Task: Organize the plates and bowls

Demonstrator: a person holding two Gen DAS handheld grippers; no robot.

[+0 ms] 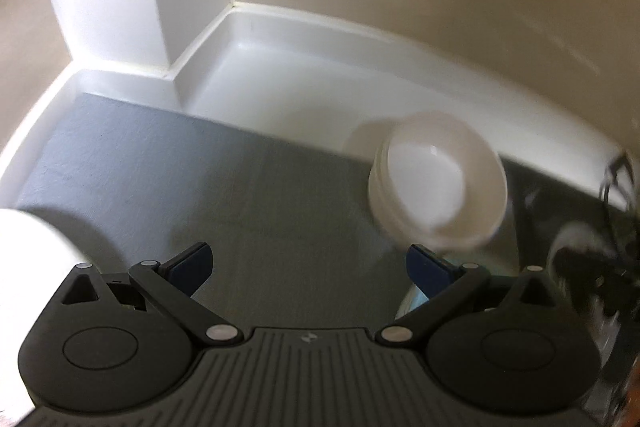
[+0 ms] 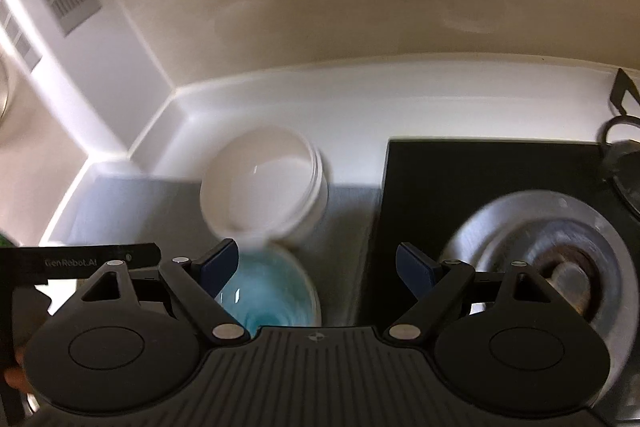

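Both of my hand-held grippers hang wide apart and empty over the grey mat (image 1: 168,163) on the white tabletop (image 1: 280,75), with the white bowl (image 2: 264,183) sitting at the mat's far edge and the blue-glazed bowl (image 2: 268,299) touching it on the near side, both upright as far as the blur lets me judge. The right hand-held gripper (image 2: 316,269) has its left finger (image 2: 218,265) over the blue bowl's rim and its right finger over the gap before the black stove top (image 2: 480,167), where a steel burner ring (image 2: 532,239) lies well clear of the crockery. The left hand-held gripper (image 1: 308,265) looks across bare mat, the white bowl (image 1: 436,187) ahead to its right and a white rounded shape (image 1: 28,251), perhaps a plate, at its left edge. My judgement: the step is an approach to one bowl for nesting, so I should centre one rim wall between the pads, come down square, close on the wall only, and lift straight up so the neighbouring bowl is not dragged along
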